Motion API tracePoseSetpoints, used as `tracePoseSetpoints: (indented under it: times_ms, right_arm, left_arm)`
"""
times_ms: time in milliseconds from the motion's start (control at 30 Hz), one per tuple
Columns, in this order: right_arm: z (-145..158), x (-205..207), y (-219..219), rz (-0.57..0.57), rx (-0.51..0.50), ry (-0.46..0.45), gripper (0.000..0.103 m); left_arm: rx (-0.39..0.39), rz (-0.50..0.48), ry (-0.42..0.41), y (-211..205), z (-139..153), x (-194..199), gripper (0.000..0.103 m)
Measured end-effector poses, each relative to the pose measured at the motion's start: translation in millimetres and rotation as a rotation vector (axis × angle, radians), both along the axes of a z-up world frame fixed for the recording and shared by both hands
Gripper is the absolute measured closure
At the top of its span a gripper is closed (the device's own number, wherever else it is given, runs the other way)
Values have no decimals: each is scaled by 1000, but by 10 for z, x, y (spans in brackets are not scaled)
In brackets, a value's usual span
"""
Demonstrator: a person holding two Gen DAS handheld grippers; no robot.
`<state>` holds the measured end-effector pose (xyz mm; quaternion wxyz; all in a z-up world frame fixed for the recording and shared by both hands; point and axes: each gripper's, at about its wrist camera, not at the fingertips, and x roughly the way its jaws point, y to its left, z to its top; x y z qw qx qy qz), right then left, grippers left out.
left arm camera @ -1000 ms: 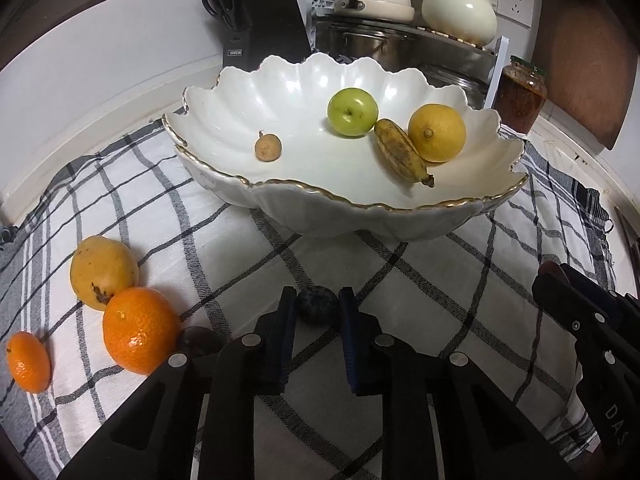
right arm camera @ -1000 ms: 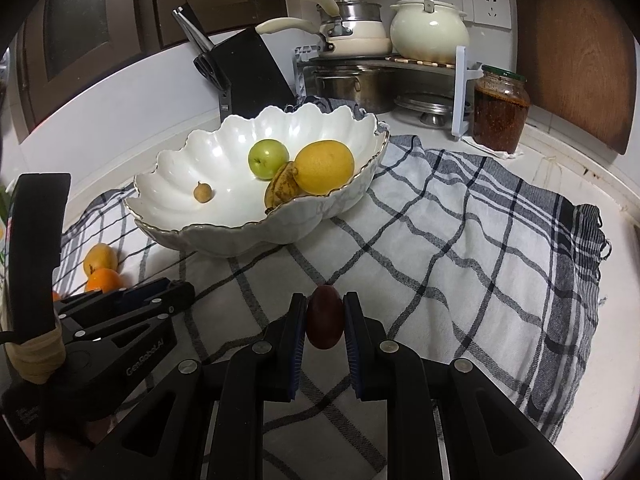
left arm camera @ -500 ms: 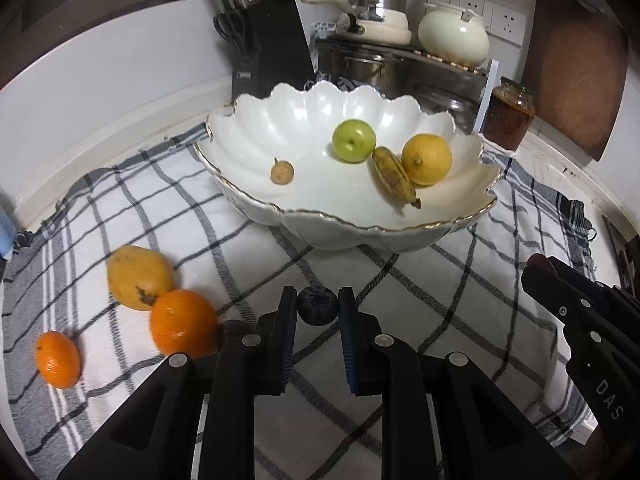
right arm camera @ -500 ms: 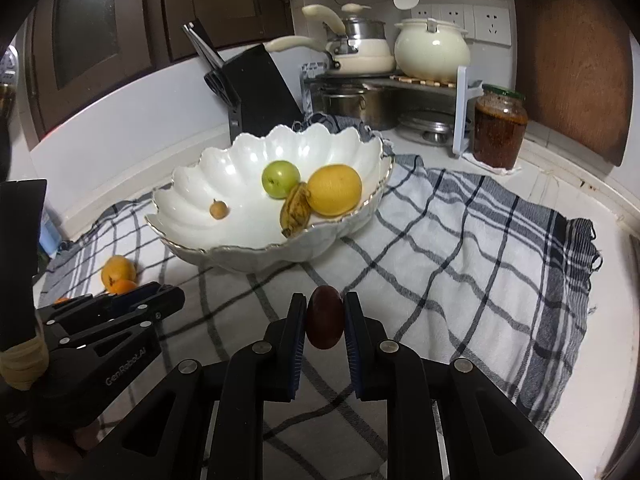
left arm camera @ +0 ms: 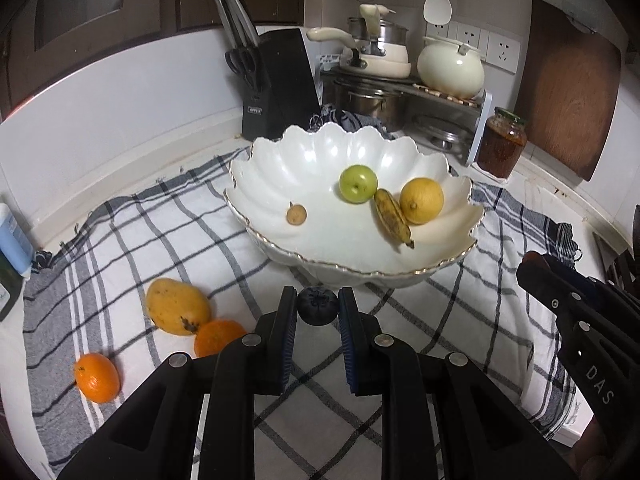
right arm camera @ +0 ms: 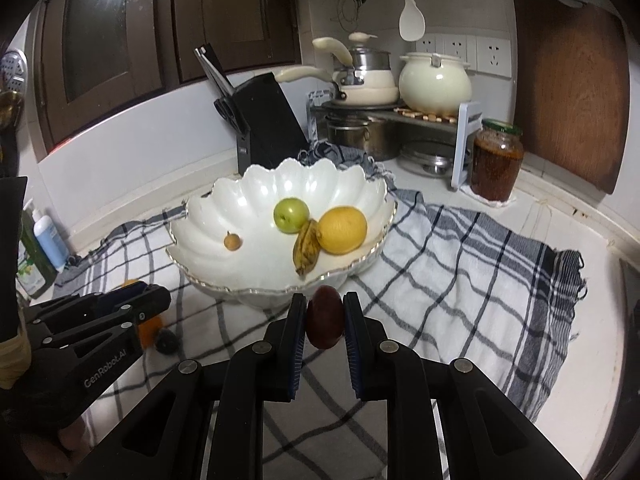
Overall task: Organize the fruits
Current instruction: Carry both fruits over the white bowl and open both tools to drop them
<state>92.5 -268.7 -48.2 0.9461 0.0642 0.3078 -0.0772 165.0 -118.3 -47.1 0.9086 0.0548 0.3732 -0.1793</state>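
A blueberry [left arm camera: 317, 310] is pinched between the fingers of the left gripper [left arm camera: 317, 312], held above the checked cloth [left arm camera: 120, 240] just short of the near rim of the scalloped white bowl [left arm camera: 300, 160]. The right gripper [right arm camera: 325, 318] is clamped on a dark red fruit [right arm camera: 325, 317] before the same rim. In the bowl lie a green apple [left arm camera: 358, 183], lemon [left arm camera: 421, 200], banana [left arm camera: 393, 218] and a small brown fruit [left arm camera: 296, 214]. A mango [left arm camera: 177, 311] and two oranges [left arm camera: 97, 377] rest near the cloth's left edge. A knife block [left arm camera: 280, 88] stands at the bench's back.

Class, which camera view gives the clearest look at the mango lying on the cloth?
The left wrist view: the mango lies whole and unblocked on the checked cloth, touching an orange. In the right wrist view the left gripper hides the mango; only a bit of orange shows.
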Motion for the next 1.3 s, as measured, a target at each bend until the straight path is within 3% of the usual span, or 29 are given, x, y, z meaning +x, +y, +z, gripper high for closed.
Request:
tracePoseSetpoints:
  times_ms: [567,1033,1167,1300]
  right_arm:
    - [246,549,-152,-14,-42,-18,83]
    - [-13,990,-224,-4,-20,59,83]
    - [-63,1032,-242,-1,-10,73,82]
    - [-47,1015,-256,-25,-28,60,51]
  left_arm:
    - [-18,-19,-30,-94,233,482,81]
    - [-11,-28,19,-204,60,916,81]
    - [-6,-32,31,-218,13,929,66]
    - [9,-28,23,-214,16,926,58]
